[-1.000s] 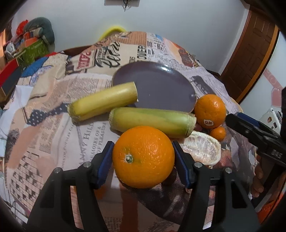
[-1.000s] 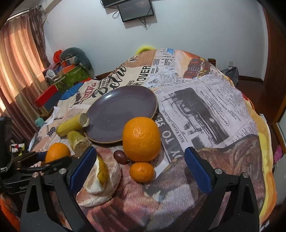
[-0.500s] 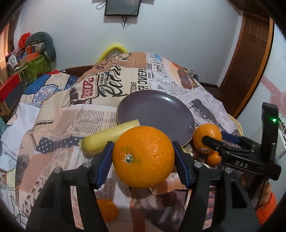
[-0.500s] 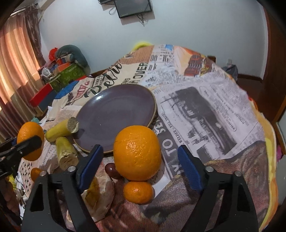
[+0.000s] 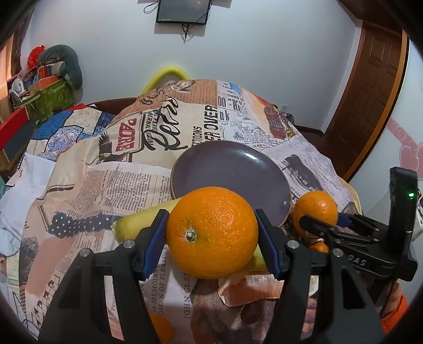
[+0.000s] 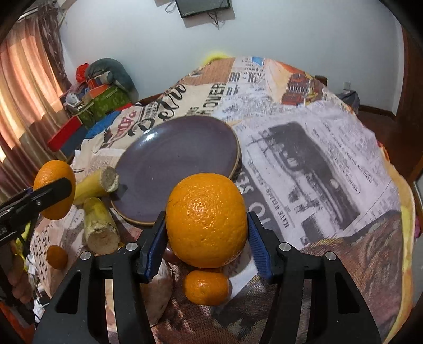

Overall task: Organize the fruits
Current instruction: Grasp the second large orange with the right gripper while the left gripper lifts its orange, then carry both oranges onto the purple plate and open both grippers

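Judged the sorting barely begun: saw the purple plate [image 5: 264, 156] bare, with no fruit on it. Found the left gripper [image 5: 211, 238] roughly half open and clamped on a first orange [image 5: 212, 232], lifted clear of the cloth [image 5: 105, 185] and carried just short of the plate's near rim. Found the right gripper [image 6: 206, 238] with jaws closing on a second orange [image 6: 206, 219], pads appearing to meet both its flanks; could not tell whether raised or resting, just beside the plate's near edge. Counted plenty left to place: two cut yellow stalks [image 6: 100, 230] lying by the plate's left rim, a mandarin [image 6: 206, 287] just below the second orange, a smaller mandarin [image 6: 56, 256] off to the left, a pale peeled fruit [image 6: 158, 288] under the right gripper's left finger, and a small dark fruit [image 6: 170, 255] mostly hidden behind it. Reckoned the two oranges due on the plate first, the loose pieces after. Noted the cloth as newspaper-printed, draped and wrinkled, probably soft enough to let round fruit roll; could not tell whether a bed or a desk lay beneath. Noted beyond it a pale wall with a mounted screen [image 5: 182, 10], a brown wooden door [image 5: 370, 92] to the right, and reddish curtains [image 6: 23, 105] beside a heap of boxes and bags [image 6: 100, 90].
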`<control>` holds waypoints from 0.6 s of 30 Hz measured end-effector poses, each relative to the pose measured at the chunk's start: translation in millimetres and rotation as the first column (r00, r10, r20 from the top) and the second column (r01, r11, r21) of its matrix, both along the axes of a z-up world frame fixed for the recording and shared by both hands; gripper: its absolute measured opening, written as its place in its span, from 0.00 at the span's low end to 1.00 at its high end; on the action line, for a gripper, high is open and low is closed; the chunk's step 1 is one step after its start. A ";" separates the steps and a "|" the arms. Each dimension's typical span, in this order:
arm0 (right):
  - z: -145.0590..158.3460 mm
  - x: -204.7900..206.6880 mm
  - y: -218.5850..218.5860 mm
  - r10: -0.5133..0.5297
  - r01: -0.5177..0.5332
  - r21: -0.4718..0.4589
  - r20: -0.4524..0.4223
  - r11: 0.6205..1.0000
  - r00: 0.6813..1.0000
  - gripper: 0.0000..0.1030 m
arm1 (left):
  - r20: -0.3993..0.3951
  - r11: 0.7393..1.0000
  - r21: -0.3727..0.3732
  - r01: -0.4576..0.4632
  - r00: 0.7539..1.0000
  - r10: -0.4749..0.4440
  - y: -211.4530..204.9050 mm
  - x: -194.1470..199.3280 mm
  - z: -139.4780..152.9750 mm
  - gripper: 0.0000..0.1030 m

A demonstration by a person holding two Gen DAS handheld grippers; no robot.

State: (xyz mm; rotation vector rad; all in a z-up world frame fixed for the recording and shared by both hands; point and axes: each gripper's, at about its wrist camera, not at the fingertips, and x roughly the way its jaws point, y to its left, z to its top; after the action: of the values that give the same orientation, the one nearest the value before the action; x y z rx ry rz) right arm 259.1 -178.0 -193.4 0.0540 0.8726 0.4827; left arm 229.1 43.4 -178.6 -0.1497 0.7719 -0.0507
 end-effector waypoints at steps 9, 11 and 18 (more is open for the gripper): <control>37.0 2.4 -4.1 -0.025 0.023 0.023 0.110 0.999 0.994 0.52 | 0.042 0.999 -0.002 -0.044 0.998 0.044 12.1 8.1 19.7 0.62; 45.2 5.1 -5.6 -0.033 0.030 0.030 0.134 0.999 0.990 0.52 | 0.050 0.999 0.006 -0.046 0.998 0.046 13.2 12.1 24.4 0.62; 65.0 17.5 -7.0 -0.047 0.040 0.037 0.200 0.998 0.979 0.52 | 0.087 0.999 0.030 -0.038 0.996 0.035 12.0 30.3 41.3 0.62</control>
State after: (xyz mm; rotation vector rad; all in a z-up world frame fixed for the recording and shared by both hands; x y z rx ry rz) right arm 276.6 -185.0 -128.4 0.0535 0.6639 0.4529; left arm 259.4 55.4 -137.3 -0.1312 0.6831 -0.0101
